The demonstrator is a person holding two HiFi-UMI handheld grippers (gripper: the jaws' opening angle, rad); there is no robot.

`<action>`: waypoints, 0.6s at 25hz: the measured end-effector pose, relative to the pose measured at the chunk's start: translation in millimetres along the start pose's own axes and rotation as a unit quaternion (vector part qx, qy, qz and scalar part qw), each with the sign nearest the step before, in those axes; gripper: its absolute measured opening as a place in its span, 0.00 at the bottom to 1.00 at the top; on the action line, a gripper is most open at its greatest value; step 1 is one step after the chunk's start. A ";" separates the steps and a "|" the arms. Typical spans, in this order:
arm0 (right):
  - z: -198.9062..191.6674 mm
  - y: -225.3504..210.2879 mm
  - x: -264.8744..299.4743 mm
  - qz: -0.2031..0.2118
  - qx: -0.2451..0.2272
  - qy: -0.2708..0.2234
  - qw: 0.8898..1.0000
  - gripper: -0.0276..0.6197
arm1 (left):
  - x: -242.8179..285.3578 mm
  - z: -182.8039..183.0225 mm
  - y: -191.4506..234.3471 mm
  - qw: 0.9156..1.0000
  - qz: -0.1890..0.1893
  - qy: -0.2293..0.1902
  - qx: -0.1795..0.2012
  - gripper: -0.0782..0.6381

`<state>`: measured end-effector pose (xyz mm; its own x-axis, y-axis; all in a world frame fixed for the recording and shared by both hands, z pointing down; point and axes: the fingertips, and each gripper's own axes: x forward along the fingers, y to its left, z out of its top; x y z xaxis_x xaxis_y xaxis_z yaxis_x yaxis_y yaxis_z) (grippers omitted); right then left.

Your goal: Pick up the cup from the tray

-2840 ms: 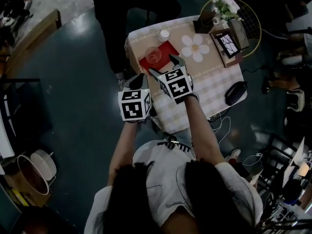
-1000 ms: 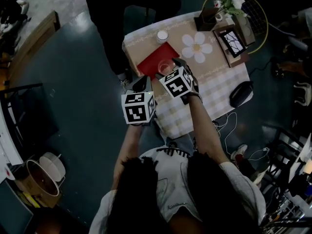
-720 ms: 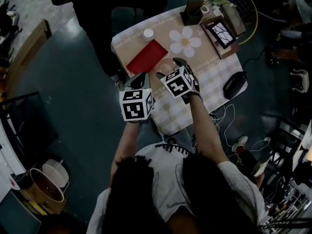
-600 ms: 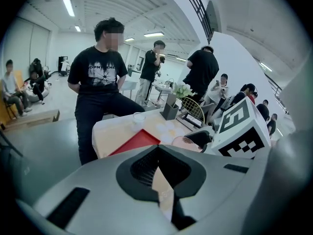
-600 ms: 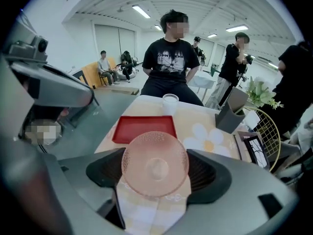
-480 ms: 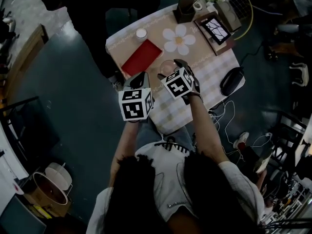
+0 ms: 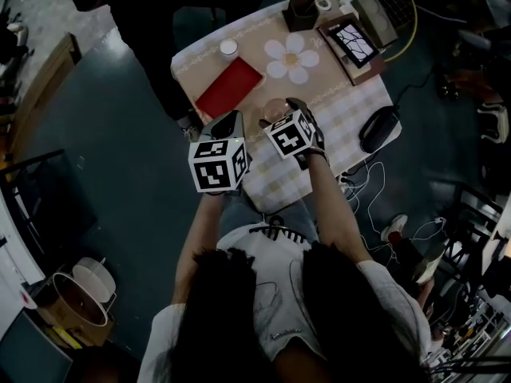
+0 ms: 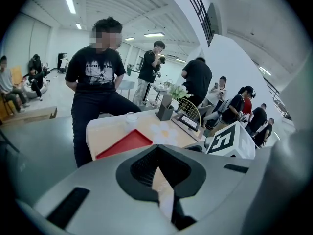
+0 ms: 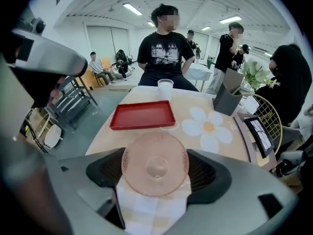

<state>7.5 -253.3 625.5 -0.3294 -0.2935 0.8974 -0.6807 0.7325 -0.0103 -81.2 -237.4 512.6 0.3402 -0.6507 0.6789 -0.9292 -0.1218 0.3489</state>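
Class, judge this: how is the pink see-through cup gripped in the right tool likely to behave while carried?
The pink cup looks like thin, clear glass or plastic, so it is probably rigid, light and possibly fragile. Its round wall meets the right tool at only two narrow spots, so it may slip or rotate if the squeeze loosens.

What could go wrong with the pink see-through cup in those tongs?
1. The pink see-through cup is round and smooth, and the right tongs pinch only its sides, so it might slip and drop onto the checked tablecloth.
2. Squeezing harder might crack it.
3. The left tongs, shut and empty, hang close by. A bump could knock the cup loose.
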 end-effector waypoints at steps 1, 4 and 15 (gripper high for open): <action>-0.9 -0.3 -0.3 0.001 -0.001 0.001 1.000 0.65 | -0.1 -0.6 -0.5 1.000 0.000 0.000 -0.003 0.11; -4.8 -0.9 -0.7 0.006 -0.001 0.007 1.000 0.65 | -0.8 -3.6 -0.5 1.000 0.005 0.002 -0.006 0.11; -0.6 -5.9 -3.3 0.034 0.071 -0.018 0.997 0.66 | -5.2 -11.2 -2.2 0.999 0.011 0.005 -0.029 0.11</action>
<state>13.1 -256.3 622.9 -0.3988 -0.2702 0.8763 -0.7408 0.6582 -0.1342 -79.3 -225.4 515.5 0.3216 -0.6450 0.6932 -0.9265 -0.0632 0.3710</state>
